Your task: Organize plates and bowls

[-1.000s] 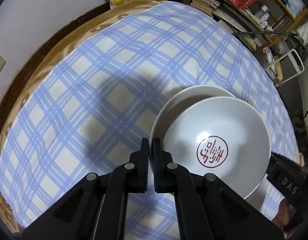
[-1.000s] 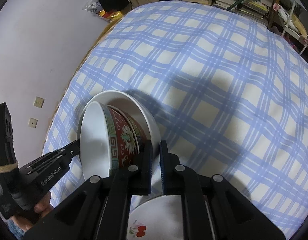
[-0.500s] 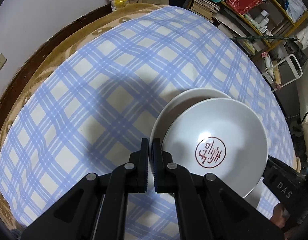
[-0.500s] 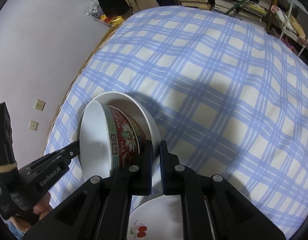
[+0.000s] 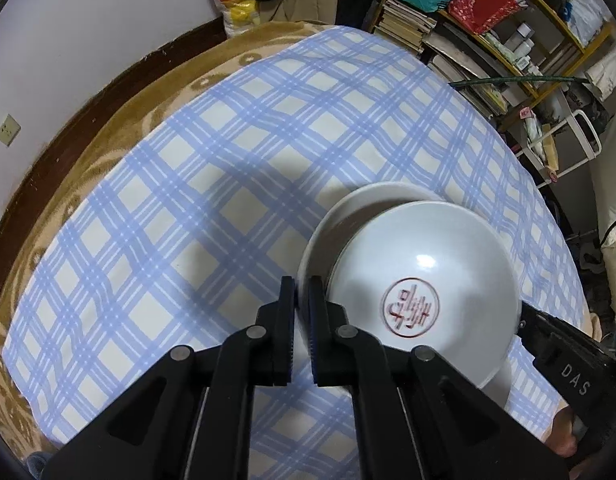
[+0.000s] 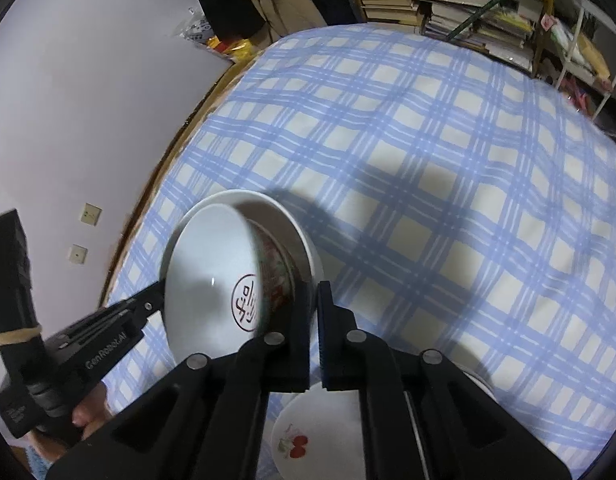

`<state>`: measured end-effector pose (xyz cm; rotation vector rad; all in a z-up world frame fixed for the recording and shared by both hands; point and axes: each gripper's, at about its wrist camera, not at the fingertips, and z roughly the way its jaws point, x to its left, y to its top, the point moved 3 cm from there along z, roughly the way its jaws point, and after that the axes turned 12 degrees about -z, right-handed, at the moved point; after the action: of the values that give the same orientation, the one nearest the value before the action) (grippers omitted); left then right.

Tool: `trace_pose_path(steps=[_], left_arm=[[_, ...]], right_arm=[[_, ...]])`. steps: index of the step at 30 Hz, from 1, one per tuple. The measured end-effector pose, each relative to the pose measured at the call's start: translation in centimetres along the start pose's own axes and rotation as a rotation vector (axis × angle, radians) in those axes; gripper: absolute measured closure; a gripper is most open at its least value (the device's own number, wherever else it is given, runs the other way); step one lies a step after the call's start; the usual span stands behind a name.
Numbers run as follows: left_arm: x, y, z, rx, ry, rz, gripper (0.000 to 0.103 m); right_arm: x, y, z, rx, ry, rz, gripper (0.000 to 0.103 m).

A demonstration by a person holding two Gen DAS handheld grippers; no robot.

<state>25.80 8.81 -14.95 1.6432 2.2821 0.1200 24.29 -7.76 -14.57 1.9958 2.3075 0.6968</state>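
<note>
Presently the left gripper (image 5: 302, 322) has its fingers drawn narrow, pinching the near rim of a plain white bowl (image 5: 372, 204), which is held tilted above the checked cloth (image 5: 212, 184). The right gripper (image 6: 313, 320) is likewise closed to a narrow gap, and appears to clamp the opposite rim of the same white bowl (image 6: 296, 228), though the contact itself is partly hidden. Nested inside sits a red-patterned bowl (image 6: 278, 276) with a red stamp (image 5: 411, 307) on its white inner floor. The pair is carried between both tools, clear of the cloth as far as can be judged.

Below the right gripper a small plate with a cherry motif (image 6: 304, 436) lies on the cloth, with the rim of another dish (image 6: 482, 386) just beside it.

Assessment: the step in hand is transporting the nested bowls. The next move calls for levelling them, lowering both grippers together, then releasing evenly; uneven release risks the inner bowl sliding out.
</note>
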Motion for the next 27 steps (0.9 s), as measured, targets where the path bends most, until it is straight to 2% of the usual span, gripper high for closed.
trace_pose_path(steps=[1, 4, 7, 12, 13, 15, 20, 27], left_arm=[[-0.1, -0.2, 0.6, 0.007, 0.011, 0.007, 0.1], [0.3, -0.5, 1.5, -0.016, 0.046, 0.026, 0.099], [1.5, 0.0, 2.0, 0.019, -0.006, -0.024, 0.097], [0.9, -0.3, 1.8, -0.021, 0.017, 0.013, 0.098], [1.0, -0.2, 1.9, -0.021, 0.012, 0.009, 0.098], [1.3, 0.0, 2.0, -0.01, -0.009, -0.015, 0.096], [1.9, 0.1, 2.0, -0.005, -0.022, -0.03, 0.094], [1.2, -0.2, 2.0, -0.016, 0.008, 0.003, 0.099]], right_arm=[[0.2, -0.1, 0.1, 0.004, 0.037, 0.002, 0.098], [0.5, -0.2, 0.9, 0.008, 0.017, -0.009, 0.1], [-0.2, -0.6, 1.9, 0.031, 0.044, 0.032, 0.101], [0.0, -1.4, 1.5, 0.023, 0.032, -0.01, 0.101], [-0.3, -1.6, 1.6, 0.027, 0.02, -0.016, 0.1], [-0.6, -1.7, 1.7, 0.028, 0.017, -0.024, 0.086], [-1.7, -2.2, 1.9, 0.02, 0.108, 0.049, 0.084], [-1.1, -1.5, 3.3, 0.041, 0.043, 0.059, 0.086]])
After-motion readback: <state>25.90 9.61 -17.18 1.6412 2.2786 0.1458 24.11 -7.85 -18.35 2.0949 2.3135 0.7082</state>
